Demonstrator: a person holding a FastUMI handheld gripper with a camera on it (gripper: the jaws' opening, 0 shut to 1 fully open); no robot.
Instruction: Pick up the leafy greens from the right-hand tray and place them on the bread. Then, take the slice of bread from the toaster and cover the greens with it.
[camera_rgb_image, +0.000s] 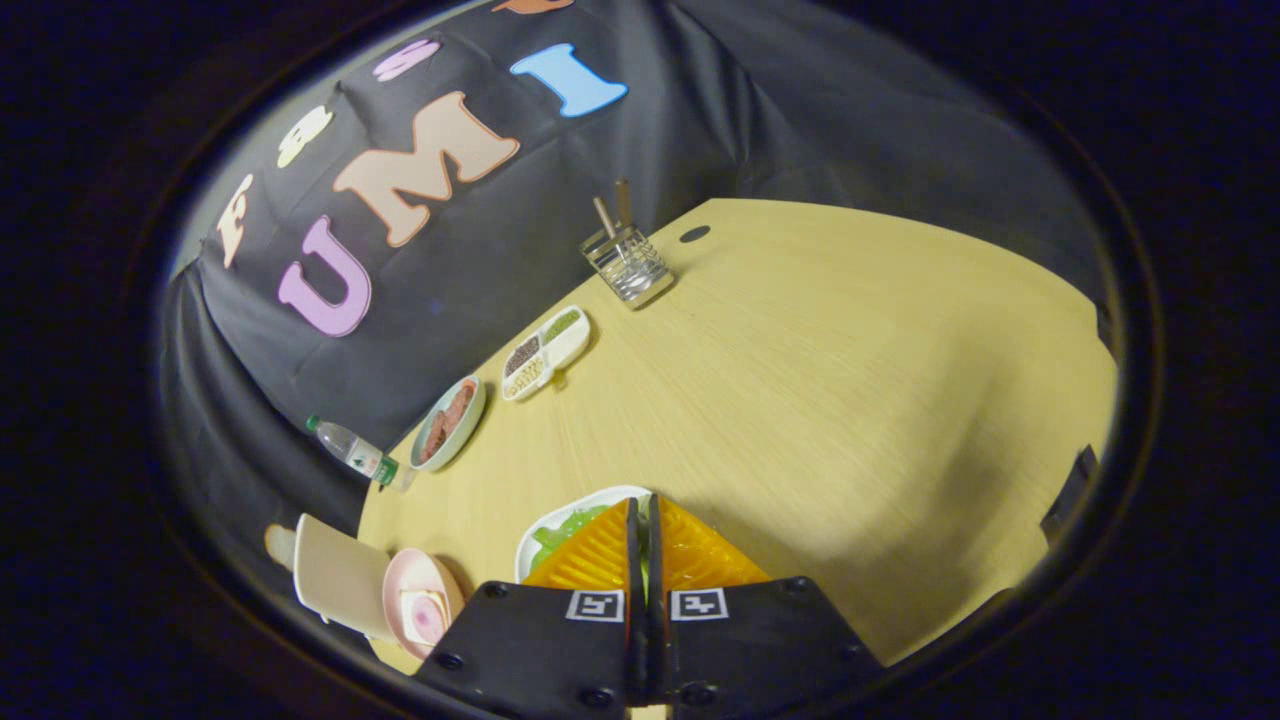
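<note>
I hold the gripper (641, 520) tilted over the wooden table (820, 380), its two fingers drawn almost together with only a thin slit between them; a sliver of green shows in that slit, so I judge they may be pinching a leaf, but I cannot tell for sure whether both fingers press on it. The leafy greens (562, 530) lie in a white tray (560, 520) right under and just left of the fingertips, which is why I am hanging so low here; the pick comes first. To the left of the fingers sits a pink plate (420, 600) with what looks like the bread and filling (424, 612) on it, close by so the carry is short; beside it stands the pale toaster (335, 575), a slice of bread (277, 545) poking from its far side, ready for the cover step. Beyond lie a dish of reddish slices (448, 422), a divided dish (545, 352), a bottle (352, 452) and a wire rack (628, 262), all well apart from my work.
</note>
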